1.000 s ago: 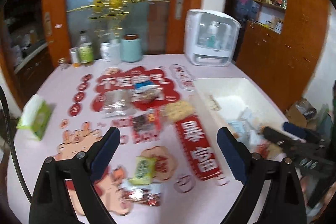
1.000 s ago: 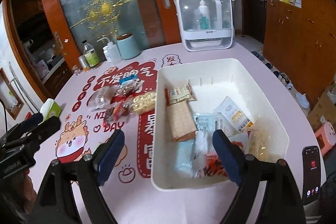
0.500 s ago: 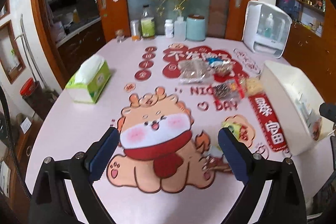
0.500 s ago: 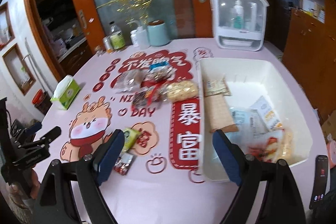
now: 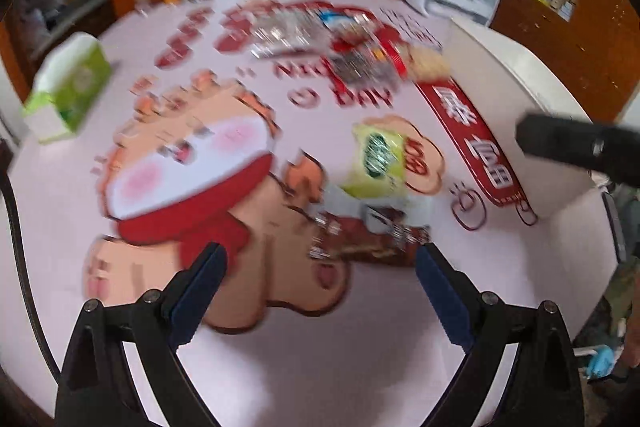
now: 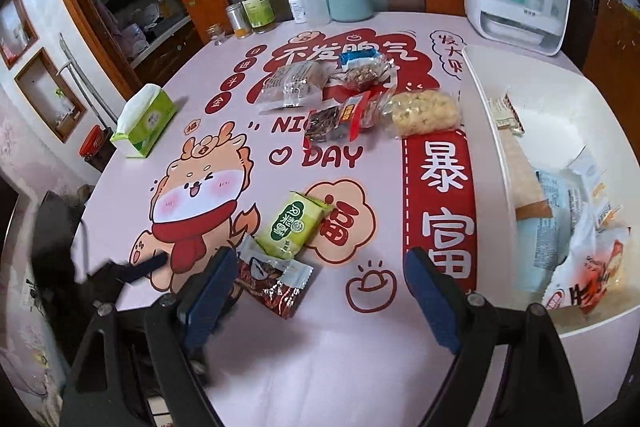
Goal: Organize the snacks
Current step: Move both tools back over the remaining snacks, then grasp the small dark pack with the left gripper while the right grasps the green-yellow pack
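left tool [image 5: 320, 267]: wide, empty | right tool [image 6: 316, 275]: wide, empty | green packet [image 6: 294, 225]: crinkly foil pillow | bin [image 6: 490, 131]: smooth white plastic

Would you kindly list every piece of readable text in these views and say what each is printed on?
"DAY" and a partly covered "NIC": tablecloth.
"暴富": red banner print on the tablecloth.
"福": flower print on the tablecloth.
"不发脾气": red cloud print at the far side, partly covered by snacks.
Green snack packet: Chinese characters, too small to read.
Red snack packet, bin wrappers, bottle labels: unreadable.
Left wrist view: too blurred.
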`<state>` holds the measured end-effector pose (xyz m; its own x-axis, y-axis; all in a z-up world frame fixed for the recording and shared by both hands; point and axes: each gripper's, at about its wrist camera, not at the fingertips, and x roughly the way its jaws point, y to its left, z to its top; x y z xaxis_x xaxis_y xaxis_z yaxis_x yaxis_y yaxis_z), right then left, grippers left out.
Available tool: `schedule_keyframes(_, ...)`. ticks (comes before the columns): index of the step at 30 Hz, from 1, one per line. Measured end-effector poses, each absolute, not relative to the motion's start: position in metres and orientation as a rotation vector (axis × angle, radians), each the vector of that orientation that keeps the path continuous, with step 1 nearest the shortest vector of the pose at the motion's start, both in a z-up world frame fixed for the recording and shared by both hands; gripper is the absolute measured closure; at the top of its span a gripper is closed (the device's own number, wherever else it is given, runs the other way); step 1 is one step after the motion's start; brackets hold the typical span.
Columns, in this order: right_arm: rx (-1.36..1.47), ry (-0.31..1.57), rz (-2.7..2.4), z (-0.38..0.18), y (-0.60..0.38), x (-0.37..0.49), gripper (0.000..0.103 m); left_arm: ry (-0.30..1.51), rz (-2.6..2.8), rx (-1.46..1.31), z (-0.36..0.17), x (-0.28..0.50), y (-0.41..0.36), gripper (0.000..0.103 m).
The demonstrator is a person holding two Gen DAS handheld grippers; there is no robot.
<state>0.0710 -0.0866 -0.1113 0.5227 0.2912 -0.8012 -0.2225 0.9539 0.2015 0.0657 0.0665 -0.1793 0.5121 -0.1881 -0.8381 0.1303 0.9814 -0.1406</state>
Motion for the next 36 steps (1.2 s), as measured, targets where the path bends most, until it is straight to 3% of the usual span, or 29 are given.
schedule_keyframes(5,0.101,0.979,0.292,-0.114,-0.093,0.077,0.016,1.079,-0.204,-0.132,-0.203,0.082,0.051,0.008)
schedule_keyframes(13,0.128,1.001,0.273,-0.125,-0.102,0.088,0.016,1.037,-0.092,-0.014,-0.211,0.093,0.024,0.008)
schedule_keyframes(15,0.130,1.006,0.270,-0.127,-0.103,0.090,0.016,1.015,-0.056,0.015,-0.211,0.091,0.024,0.016)
schedule_keyframes(17,0.135,1.009,0.275,-0.128,-0.103,0.091,0.016,0.983,-0.047,0.012,-0.206,0.088,0.032,0.051)
schedule_keyframes(20,0.120,1.013,0.279,-0.132,-0.097,0.094,0.016,0.977,-0.059,-0.059,-0.201,0.087,0.055,0.061)
schedule_keyframes(26,0.092,1.045,0.323,-0.149,-0.069,0.108,0.016,0.976,0.013,-0.122,-0.197,0.082,0.094,0.069)
schedule_keyframes(36,0.040,1.077,0.411,-0.180,-0.023,0.152,0.016,0.955,0.070,-0.170,-0.188,0.074,0.126,0.072)
